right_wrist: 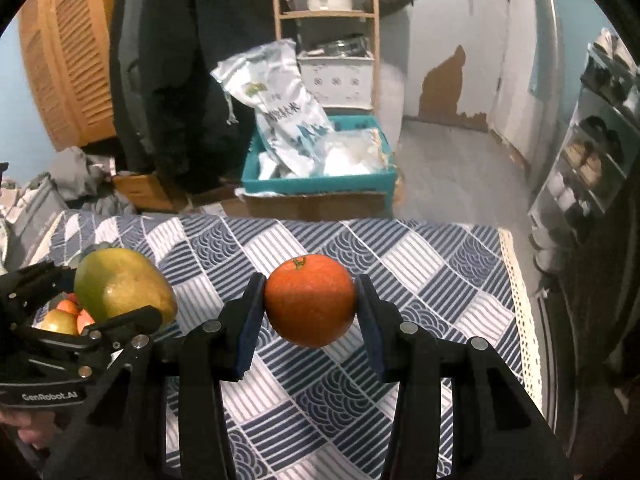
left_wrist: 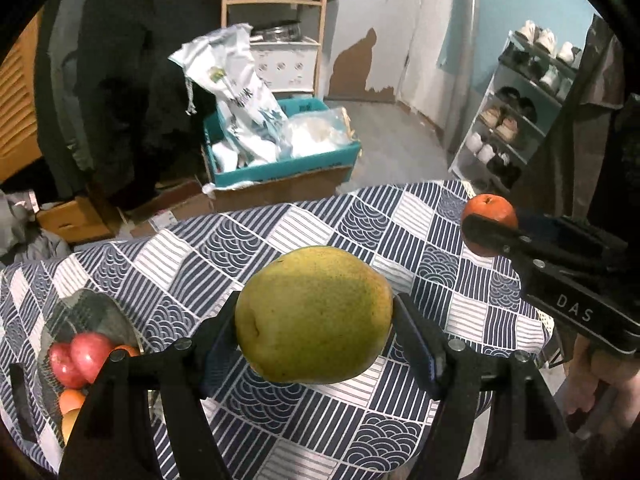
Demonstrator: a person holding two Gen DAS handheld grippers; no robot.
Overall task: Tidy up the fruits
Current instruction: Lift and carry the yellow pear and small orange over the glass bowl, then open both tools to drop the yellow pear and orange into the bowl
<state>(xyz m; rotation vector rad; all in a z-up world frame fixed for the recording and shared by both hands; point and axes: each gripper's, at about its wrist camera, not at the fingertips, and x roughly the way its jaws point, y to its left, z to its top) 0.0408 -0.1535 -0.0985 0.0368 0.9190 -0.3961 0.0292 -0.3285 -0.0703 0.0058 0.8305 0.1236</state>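
My left gripper point(left_wrist: 316, 320) is shut on a large yellow-green mango point(left_wrist: 314, 314), held in the air above the patterned tablecloth point(left_wrist: 304, 232). My right gripper point(right_wrist: 310, 304) is shut on an orange point(right_wrist: 310, 300), also lifted off the cloth. In the left wrist view the orange point(left_wrist: 489, 210) shows at the right with the right gripper point(left_wrist: 492, 236) across it. In the right wrist view the mango point(right_wrist: 122, 290) hangs at the left in the left gripper point(right_wrist: 104, 300). A glass bowl point(left_wrist: 94, 308) at the table's left holds red apples point(left_wrist: 82, 356) and oranges point(left_wrist: 71, 400).
Beyond the table's far edge stands a teal crate point(left_wrist: 280, 168) with white bags on a cardboard box. A wooden shelf point(left_wrist: 276, 0) stands behind, a shoe rack point(left_wrist: 516, 112) at the right, dark coats point(left_wrist: 120, 60) at the left. A hand point(left_wrist: 600, 384) grips the right gripper's handle.
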